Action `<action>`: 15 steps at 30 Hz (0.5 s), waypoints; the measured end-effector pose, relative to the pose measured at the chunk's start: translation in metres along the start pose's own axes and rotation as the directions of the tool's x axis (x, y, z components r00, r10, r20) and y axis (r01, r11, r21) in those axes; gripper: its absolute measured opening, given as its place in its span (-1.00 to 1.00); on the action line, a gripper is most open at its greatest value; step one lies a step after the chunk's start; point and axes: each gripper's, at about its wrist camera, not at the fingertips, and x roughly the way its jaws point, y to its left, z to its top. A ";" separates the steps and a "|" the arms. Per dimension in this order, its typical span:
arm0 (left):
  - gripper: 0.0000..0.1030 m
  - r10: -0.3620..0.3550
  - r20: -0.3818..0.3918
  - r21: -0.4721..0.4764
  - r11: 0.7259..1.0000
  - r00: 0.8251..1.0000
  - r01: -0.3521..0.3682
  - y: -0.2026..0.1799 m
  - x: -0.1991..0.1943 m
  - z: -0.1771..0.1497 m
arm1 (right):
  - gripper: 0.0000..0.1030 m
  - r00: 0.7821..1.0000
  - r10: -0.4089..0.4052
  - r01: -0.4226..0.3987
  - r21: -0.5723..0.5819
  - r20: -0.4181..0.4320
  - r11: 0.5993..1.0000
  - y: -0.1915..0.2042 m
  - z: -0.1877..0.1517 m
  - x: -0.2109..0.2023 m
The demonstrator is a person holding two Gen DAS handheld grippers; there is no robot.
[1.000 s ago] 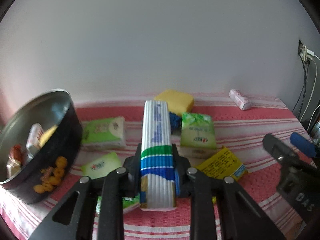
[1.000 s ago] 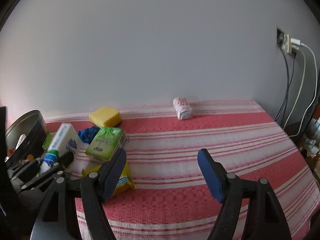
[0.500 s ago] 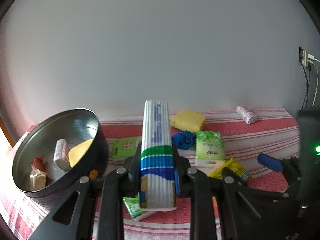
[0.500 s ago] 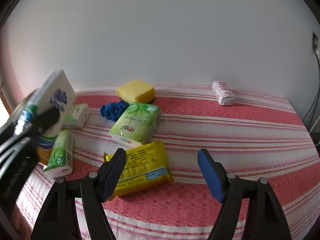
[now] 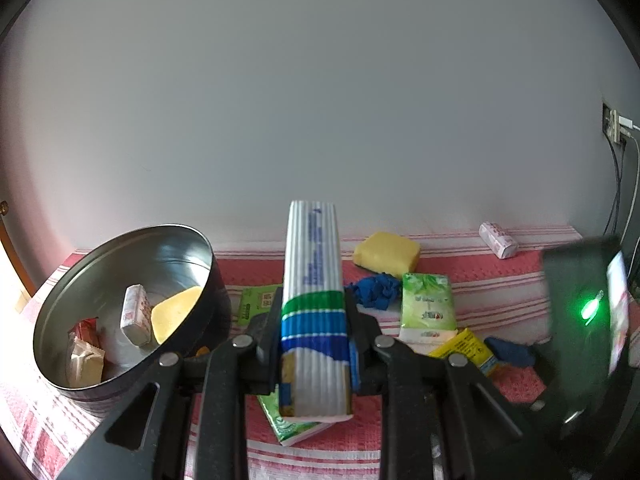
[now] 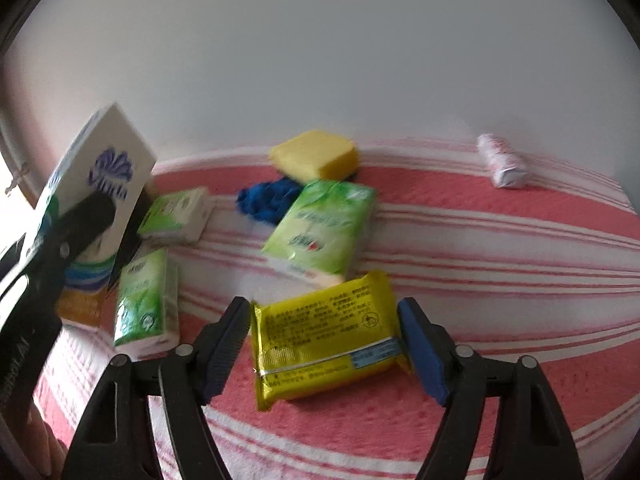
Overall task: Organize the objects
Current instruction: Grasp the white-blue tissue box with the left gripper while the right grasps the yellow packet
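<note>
The left claw point(image 5: 316, 344) is clamped tight on a tall white tissue box point(image 5: 312, 300), its black fingers point(image 5: 264, 332) pressing both narrow sides, and it points somewhat downward, carrying the box clear of the bed. The right claw point(image 6: 320, 344) tilts more steeply down, its blue-padded fingers point(image 6: 420, 344) spreading wider either side of a yellow packet point(image 6: 324, 336) without pressing on it. In the left wrist view the right claw's body is a dark blur at the right edge.
</note>
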 end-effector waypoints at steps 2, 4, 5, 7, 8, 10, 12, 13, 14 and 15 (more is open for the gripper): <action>-0.55 0.002 0.003 -0.003 1.000 1.000 -0.002 0.000 0.000 0.000 | 0.63 1.000 -0.020 0.019 -0.036 -0.017 0.999 0.007 -0.003 0.005; -0.55 -0.001 0.003 -0.002 1.000 1.000 0.001 0.000 -0.001 0.000 | 0.63 0.998 -0.066 0.065 -0.077 -0.015 0.995 0.014 -0.004 0.008; -0.55 -0.001 0.004 -0.001 1.000 1.000 0.001 -0.001 -0.001 0.000 | 0.63 0.997 -0.077 0.075 -0.083 -0.016 0.994 0.015 -0.004 0.009; -0.55 -0.003 0.005 0.001 1.000 1.000 0.003 -0.002 -0.001 -0.001 | 0.61 0.997 -0.073 0.072 -0.070 -0.012 0.995 0.013 -0.005 0.007; -0.55 0.000 0.004 -0.002 1.000 1.000 0.000 -0.003 0.000 0.000 | 0.56 0.997 -0.075 0.074 -0.057 -0.008 0.996 0.011 -0.005 0.005; -0.55 -0.005 0.004 -0.007 1.000 1.000 0.005 -0.003 -0.001 0.000 | 0.53 0.996 -0.084 0.084 -0.027 -0.001 0.996 0.004 -0.006 0.002; -0.55 -0.025 0.004 -0.019 1.000 1.000 0.025 -0.001 -0.002 0.001 | 0.36 0.997 -0.068 0.068 0.005 0.025 0.998 -0.002 -0.008 -0.006; -0.55 -0.036 0.005 -0.025 0.999 0.999 0.036 0.000 -0.002 0.001 | 0.36 0.998 -0.062 0.062 0.018 0.031 0.998 -0.005 -0.008 -0.010; -0.55 -0.042 0.007 -0.029 0.999 0.999 0.043 0.001 -0.003 0.002 | 0.36 0.997 -0.052 0.050 0.042 0.051 0.998 -0.009 -0.009 -0.016; -0.55 -0.045 0.009 -0.033 0.998 0.999 0.046 0.002 -0.004 0.002 | 0.36 0.996 -0.046 0.041 0.073 0.078 0.997 -0.014 -0.010 -0.023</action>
